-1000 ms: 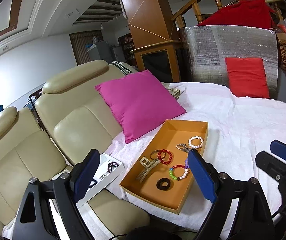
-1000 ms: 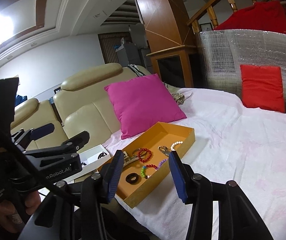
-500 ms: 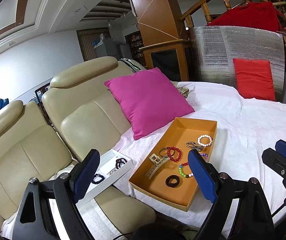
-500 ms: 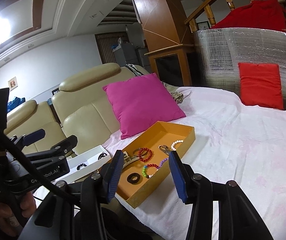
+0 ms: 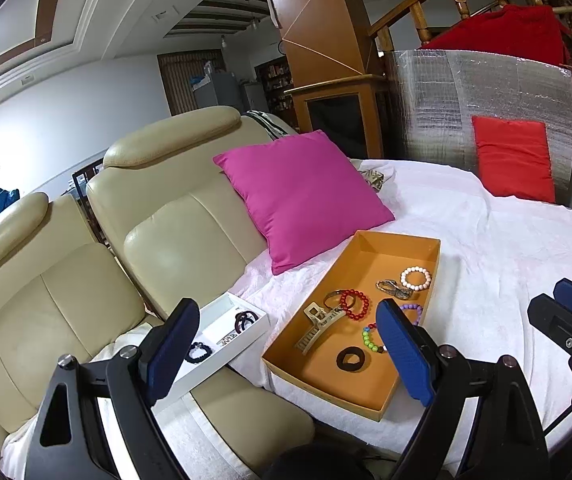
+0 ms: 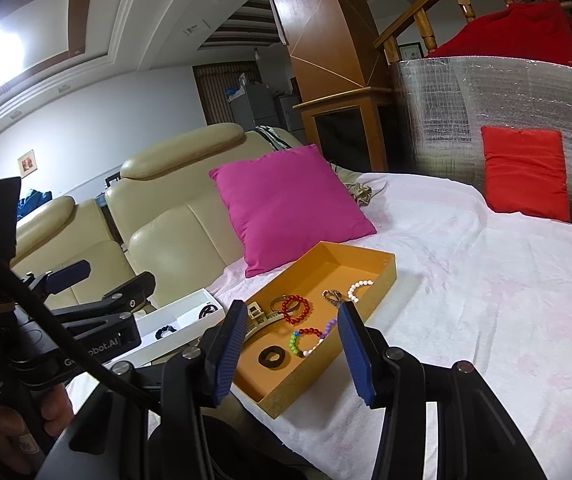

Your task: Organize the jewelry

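An orange tray (image 5: 370, 252) (image 6: 382, 268) lies on the white-covered bed. It holds a beige hair claw (image 5: 318, 326), a red bead bracelet (image 5: 355, 304) (image 6: 296, 309), a white pearl bracelet (image 5: 416, 278), a multicolour bead bracelet (image 6: 306, 338), a black hair tie (image 5: 352, 359) (image 6: 272, 357) and a metal clasp (image 5: 394, 288). A white divided box (image 5: 222, 340) (image 6: 178, 320) to the tray's left holds dark hair ties and a black bead bracelet. My left gripper (image 5: 286, 356) is open and empty, held above and short of both. My right gripper (image 6: 290, 350) is open and empty, short of the tray.
A magenta pillow (image 5: 302, 196) leans on the beige leather seats (image 5: 158, 232) behind the tray. A red cushion (image 5: 514, 158) rests against a silver foil panel (image 5: 466, 100) at the far end of the bed. The white sheet (image 6: 486, 280) spreads right of the tray.
Both grippers have drawn back and shifted left a little, so the white box and tray show more fully. Both stay open and empty.
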The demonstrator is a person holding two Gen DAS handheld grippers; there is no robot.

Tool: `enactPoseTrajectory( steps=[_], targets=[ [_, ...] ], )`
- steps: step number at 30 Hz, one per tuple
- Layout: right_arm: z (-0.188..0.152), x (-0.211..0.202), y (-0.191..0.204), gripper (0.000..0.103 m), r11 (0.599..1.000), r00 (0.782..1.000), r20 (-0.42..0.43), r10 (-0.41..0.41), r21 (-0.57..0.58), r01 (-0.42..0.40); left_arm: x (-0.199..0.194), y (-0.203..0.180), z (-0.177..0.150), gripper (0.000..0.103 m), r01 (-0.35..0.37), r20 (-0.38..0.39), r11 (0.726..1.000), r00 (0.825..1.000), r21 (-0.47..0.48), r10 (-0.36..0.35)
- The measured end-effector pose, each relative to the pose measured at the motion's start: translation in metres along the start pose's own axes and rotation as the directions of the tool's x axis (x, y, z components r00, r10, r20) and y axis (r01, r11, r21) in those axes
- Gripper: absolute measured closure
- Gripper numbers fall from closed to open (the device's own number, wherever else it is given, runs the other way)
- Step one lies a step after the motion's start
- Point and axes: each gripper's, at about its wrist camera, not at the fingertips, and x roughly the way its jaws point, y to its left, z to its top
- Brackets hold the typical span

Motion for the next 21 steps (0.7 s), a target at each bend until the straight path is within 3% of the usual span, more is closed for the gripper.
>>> enactPoseTrajectory(
  steps=[21],
  targets=[
    [0.001, 0.011, 0.004, 0.052, 1.0, 1.0, -0.013, 0.014, 0.007, -0.014, 0.01, 0.006, -0.003, 0.013, -0.011, -0.023, 1.0, 1.0, -0.004, 0.011]
  ],
)
